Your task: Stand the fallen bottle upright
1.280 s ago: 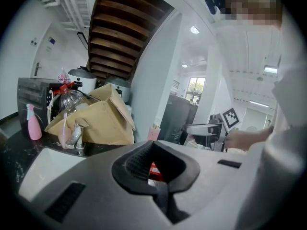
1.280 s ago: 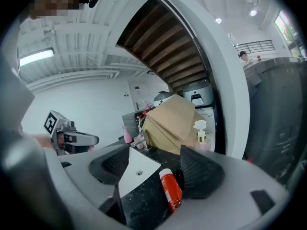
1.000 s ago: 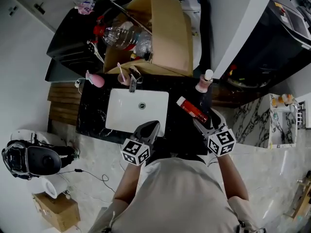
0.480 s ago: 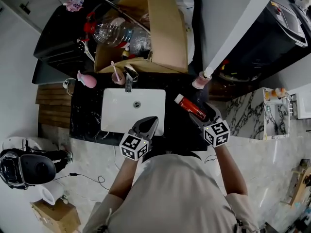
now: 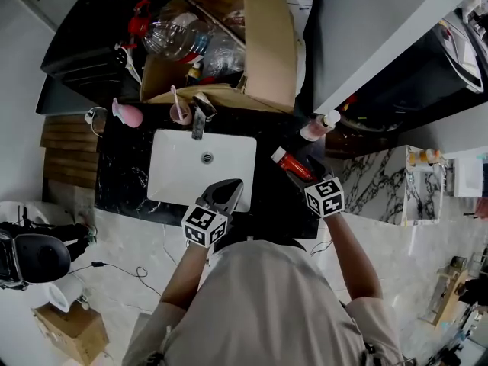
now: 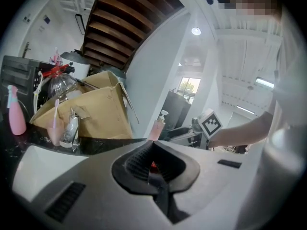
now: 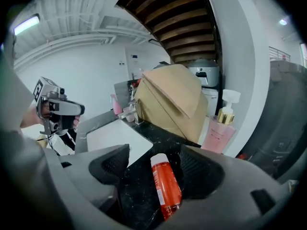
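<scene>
a white sink [image 5: 171, 178] is sitting in the black marbled table [image 5: 122, 175], with a chrome faucet [image 5: 200, 117] rising at its far rim. a pink cup [image 5: 180, 113] holding a toothbrush is standing just left of the faucet, and a pink bottle [image 5: 126, 113] is standing farther left. a pink pump dispenser [image 5: 319, 126] is standing near the table's far right corner. behind, an open cardboard box [image 5: 267, 44] is holding a clear plastic bottle [image 5: 171, 36]. a helmet [image 5: 34, 256] is resting on the floor.

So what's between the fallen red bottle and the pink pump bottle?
Between the red bottle and the pink pump bottle is only bare black countertop, seen in the right gripper view.
</scene>
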The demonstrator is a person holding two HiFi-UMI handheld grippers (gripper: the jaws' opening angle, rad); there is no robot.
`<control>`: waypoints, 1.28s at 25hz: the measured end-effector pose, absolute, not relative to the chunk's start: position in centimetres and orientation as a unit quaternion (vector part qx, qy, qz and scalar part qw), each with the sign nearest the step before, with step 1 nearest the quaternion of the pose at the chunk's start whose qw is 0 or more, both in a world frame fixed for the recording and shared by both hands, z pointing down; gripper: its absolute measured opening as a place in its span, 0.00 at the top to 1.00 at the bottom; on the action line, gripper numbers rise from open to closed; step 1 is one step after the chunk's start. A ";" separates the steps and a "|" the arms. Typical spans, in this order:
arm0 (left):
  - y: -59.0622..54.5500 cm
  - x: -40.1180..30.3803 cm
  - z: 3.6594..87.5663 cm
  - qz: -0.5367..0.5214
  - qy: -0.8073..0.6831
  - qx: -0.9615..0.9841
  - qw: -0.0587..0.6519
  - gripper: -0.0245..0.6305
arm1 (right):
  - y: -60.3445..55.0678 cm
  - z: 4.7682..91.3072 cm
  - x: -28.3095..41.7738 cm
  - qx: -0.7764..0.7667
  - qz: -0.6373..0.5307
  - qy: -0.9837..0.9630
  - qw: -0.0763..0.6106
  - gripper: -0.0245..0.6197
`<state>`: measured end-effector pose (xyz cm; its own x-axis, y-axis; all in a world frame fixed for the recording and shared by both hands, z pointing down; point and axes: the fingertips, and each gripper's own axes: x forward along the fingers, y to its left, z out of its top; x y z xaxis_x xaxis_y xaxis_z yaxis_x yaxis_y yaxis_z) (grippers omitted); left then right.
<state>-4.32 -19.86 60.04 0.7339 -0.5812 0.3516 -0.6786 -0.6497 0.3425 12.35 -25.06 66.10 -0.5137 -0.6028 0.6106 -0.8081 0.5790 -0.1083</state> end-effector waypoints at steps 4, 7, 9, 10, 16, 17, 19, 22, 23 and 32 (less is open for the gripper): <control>-20.4 -4.4 61.0 0.101 -0.351 0.898 0.244 0.95 | -26.2 69.8 12.1 0.401 0.205 -0.839 0.305 0.46; -20.8 -4.5 61.6 0.097 -0.351 0.897 0.250 0.95 | -26.5 72.2 11.5 0.385 0.207 -0.834 0.337 0.46; -21.2 -4.6 62.0 0.095 -0.351 0.896 0.253 0.95 | -26.8 73.3 11.1 0.376 0.208 -0.832 0.351 0.46; -21.3 -4.7 62.3 0.094 -0.351 0.896 0.255 0.95 | -27.1 73.8 10.9 0.371 0.208 -0.831 0.357 0.46; -21.9 -5.0 64.0 0.093 -0.356 0.890 0.268 0.95 | -28.2 77.0 9.9 0.337 0.206 -0.823 0.407 0.46; -22.0 -5.1 64.1 0.093 -0.358 0.889 0.270 0.95 | -28.4 77.5 9.8 0.331 0.208 -0.821 0.416 0.46; -22.3 -5.6 64.5 0.093 -0.362 0.886 0.273 0.95 | -28.8 78.7 9.7 0.322 0.213 -0.815 0.432 0.46; -22.7 -6.5 65.2 0.093 -0.369 0.882 0.276 0.95 | -29.1 80.2 9.3 0.304 0.217 -0.809 0.455 0.46; -22.8 -6.7 65.3 0.094 -0.372 0.881 0.277 0.95 | -29.1 80.6 9.2 0.295 0.217 -0.806 0.464 0.46; -22.4 -8.3 66.3 0.098 -0.386 0.872 0.286 0.95 | -28.8 84.2 8.7 0.246 0.223 -0.776 0.537 0.46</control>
<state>-8.34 -22.36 66.34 0.6833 -0.6160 0.3919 -0.7285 -0.5396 0.4220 8.65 -28.76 84.19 -0.3024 -0.1420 0.9425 -0.6200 0.7804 -0.0814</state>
